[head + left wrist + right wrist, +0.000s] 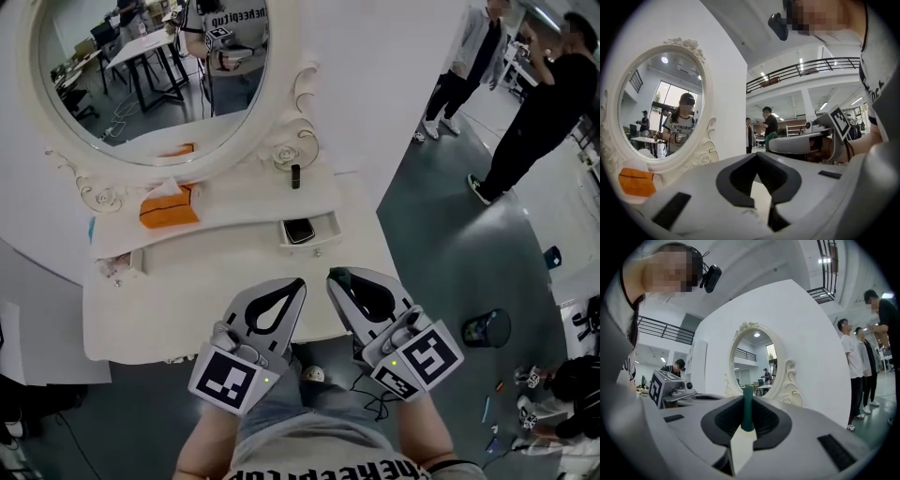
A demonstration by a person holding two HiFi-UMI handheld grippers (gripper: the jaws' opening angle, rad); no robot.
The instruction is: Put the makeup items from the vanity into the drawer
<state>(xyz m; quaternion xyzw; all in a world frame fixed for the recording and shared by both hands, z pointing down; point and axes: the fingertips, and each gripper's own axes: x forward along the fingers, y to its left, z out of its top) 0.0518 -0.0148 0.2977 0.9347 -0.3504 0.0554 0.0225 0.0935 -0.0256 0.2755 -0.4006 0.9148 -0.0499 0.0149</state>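
Stands at a white counter (187, 314) with an oval mirror (150, 75) behind it, a hand-held gripper in each hand. Holds both low over the counter's front edge, side by side and close together, pointing toward the mirror.

Grips a slim green stick (747, 408) in the right hand-held gripper (349, 281). Jaws drawn in narrow, pads pressed on the stick from both sides. Stick lined up with the jaws and poking out past their tips, with its dark green end just visible in the head view.

Carries nothing in the left hand-held gripper (296, 284). Jaws closed, tips meeting, only a bare diamond-shaped gap between the pads in the left gripper view.

Ahead of the grippers and apart from them: a small drawer (319, 246), pulled open under the raised shelf, with one flat dark item (299, 231) lying inside. Too small to say what kind.

Above the drawer, on the shelf: a small dark bottle (295, 175), upright, just beside the mirror frame's right-hand scrollwork. Further left on the same shelf: an orange box (169, 206), touching the frame's lower edge.

Off to the right, on the grey floor: two bystanders (539, 103), well away from the counter.
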